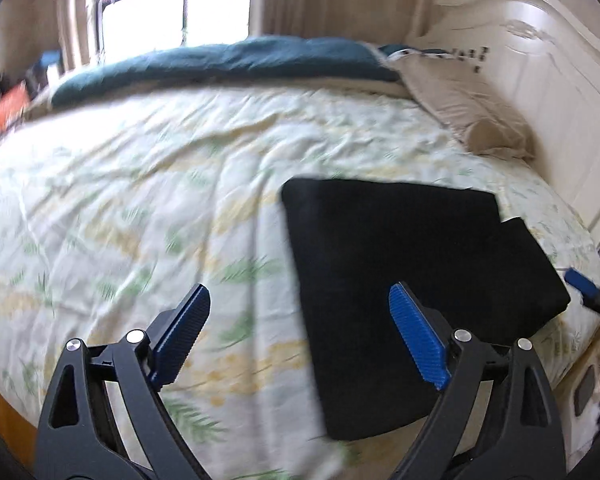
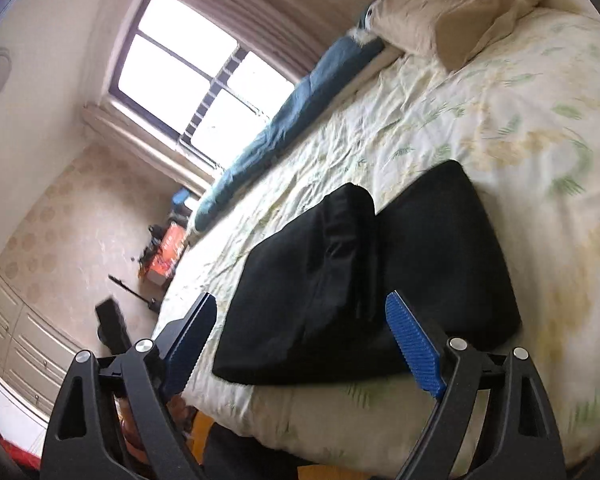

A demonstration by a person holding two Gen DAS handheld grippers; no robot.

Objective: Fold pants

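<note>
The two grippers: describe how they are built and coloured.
Both are alike. The left gripper and the right gripper each have black plastic arms with triangular cut-outs, round silver pivot pins, and two blue ribbed pads on flat fingers. No cables or markings show.

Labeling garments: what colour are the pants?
Plain black pants, folded on the bed; clearest in the right wrist view.

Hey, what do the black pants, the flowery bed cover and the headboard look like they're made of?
Pants: soft matte black fabric, probably a knit or cotton blend; it lies folded in thick, limp layers without shine. Bed cover: thin woven cloth, likely cotton, printed with green and yellow leaves and finely creased. Headboard: hard, cream-painted, semi-gloss, with carved panels; likely wood, though the paint hides it.
</note>
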